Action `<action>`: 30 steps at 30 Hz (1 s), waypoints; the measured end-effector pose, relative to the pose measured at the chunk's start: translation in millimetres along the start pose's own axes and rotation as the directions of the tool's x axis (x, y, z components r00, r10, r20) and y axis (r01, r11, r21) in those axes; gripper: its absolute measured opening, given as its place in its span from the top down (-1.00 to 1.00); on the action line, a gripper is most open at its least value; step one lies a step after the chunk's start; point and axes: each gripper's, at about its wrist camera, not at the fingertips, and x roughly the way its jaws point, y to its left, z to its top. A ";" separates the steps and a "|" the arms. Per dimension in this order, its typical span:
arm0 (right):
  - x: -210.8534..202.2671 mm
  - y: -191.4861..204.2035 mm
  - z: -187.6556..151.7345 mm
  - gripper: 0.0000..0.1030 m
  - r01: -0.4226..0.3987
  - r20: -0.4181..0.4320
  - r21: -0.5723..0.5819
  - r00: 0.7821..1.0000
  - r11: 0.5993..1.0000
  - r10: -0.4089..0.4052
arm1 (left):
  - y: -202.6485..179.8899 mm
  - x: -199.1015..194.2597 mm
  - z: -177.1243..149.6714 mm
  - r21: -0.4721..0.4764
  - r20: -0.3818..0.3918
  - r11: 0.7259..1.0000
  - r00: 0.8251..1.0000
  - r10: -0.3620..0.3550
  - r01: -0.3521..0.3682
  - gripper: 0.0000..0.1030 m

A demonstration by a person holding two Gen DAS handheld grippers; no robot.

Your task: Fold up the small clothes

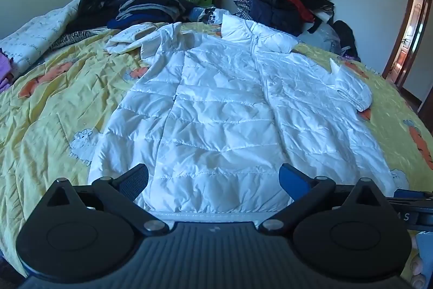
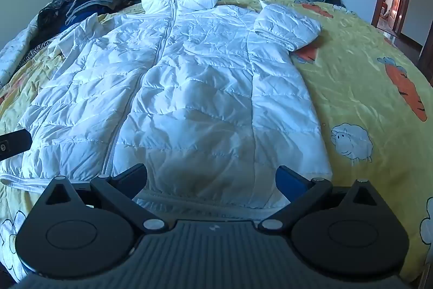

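The white padded jacket [image 1: 216, 104] lies flat on the bed [image 1: 54, 104], front side up with the zipper closed, the collar at the far end and the hem at the near end. The sleeve on the right [image 2: 286, 26] is already bent back on itself near the shoulder, and the sleeve on the left [image 1: 130, 41] is bunched up beside the collar. I judge that the folding is only at its start: the body of the jacket is still fully spread out.

Both grippers hover just above the hem and tilt downward toward the cloth. The left gripper [image 1: 213, 180] is over the left part of the hem and the right gripper [image 2: 211, 180] over the right part. The jaws of both are spread wide, and nothing is pinched between them.

The next move probably needs each gripper to go down to the edge of the jacket and close on the fabric, then lift it. The shiny material looks slippery and puffy, so the grip should take enough cloth
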 end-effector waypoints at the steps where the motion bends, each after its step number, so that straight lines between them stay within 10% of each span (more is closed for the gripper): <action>1: -0.4 0.2 -0.1 -0.99 0.006 0.007 -0.003 1.000 1.000 -0.005 | -0.2 3.6 -1.8 -0.008 -0.023 1.000 1.000 0.012 -0.012 -1.00; 14: 7.6 0.2 4.8 -0.99 -0.002 0.000 -0.004 1.000 1.000 0.002 | -5.0 8.1 -25.9 -0.062 -0.137 0.997 0.989 0.046 -0.055 -1.00; 25: 15.0 -2.1 9.6 -0.99 -0.012 -0.002 0.003 1.000 1.000 0.012 | -8.7 -6.2 -31.2 -0.104 -0.116 0.980 0.977 -0.180 0.169 -1.00; 30: 18.7 -0.7 7.8 -0.99 -0.018 -0.011 0.001 1.000 1.000 0.018 | -11.8 8.7 -17.9 -0.067 -0.095 0.996 0.993 -0.069 0.063 -1.00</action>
